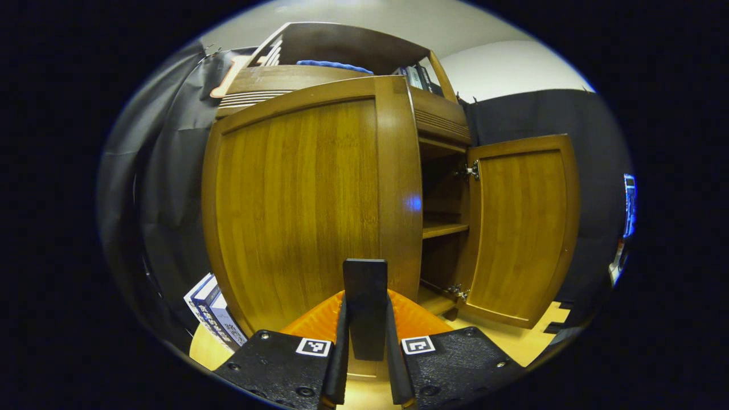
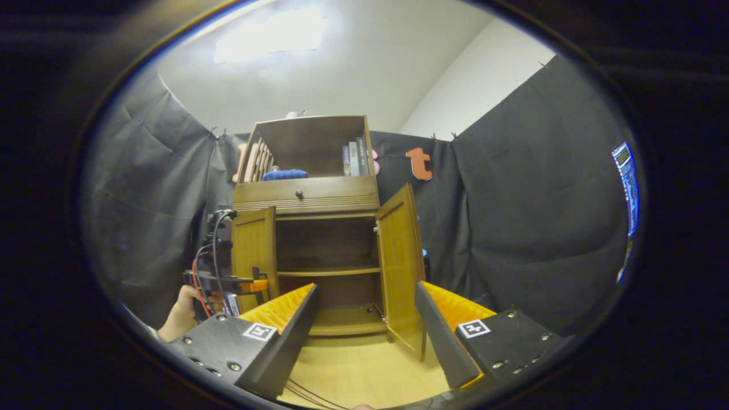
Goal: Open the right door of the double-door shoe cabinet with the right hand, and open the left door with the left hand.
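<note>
Brown wooden double-door shoe cabinet (image 2: pixel 319 250) upright at frame centre, tall left door (image 2: pixel 254 250) and right door (image 2: pixel 401 262) swung outward. Left gripper (image 1: pixel 365 319) clenched on left door's dark handle (image 1: pixel 365 307). Right gripper (image 2: pixel 364 324) released, lower centre.

Left gripper (image 1: pixel 365 319): two black textured carrier blocks, each bearing a square black-and-white fiducial marker and round screw heads; ribbed inner faces on the fingers (image 1: pixel 339 347).

Right gripper (image 2: pixel 364 330): matching black blocks, one marker apiece, screws along the edges, ribbed fingers (image 2: pixel 285 319).

Seen from the right gripper view, the left gripper carries red and black cables; a hand (image 2: pixel 181 313) with a pale cuff.
</note>
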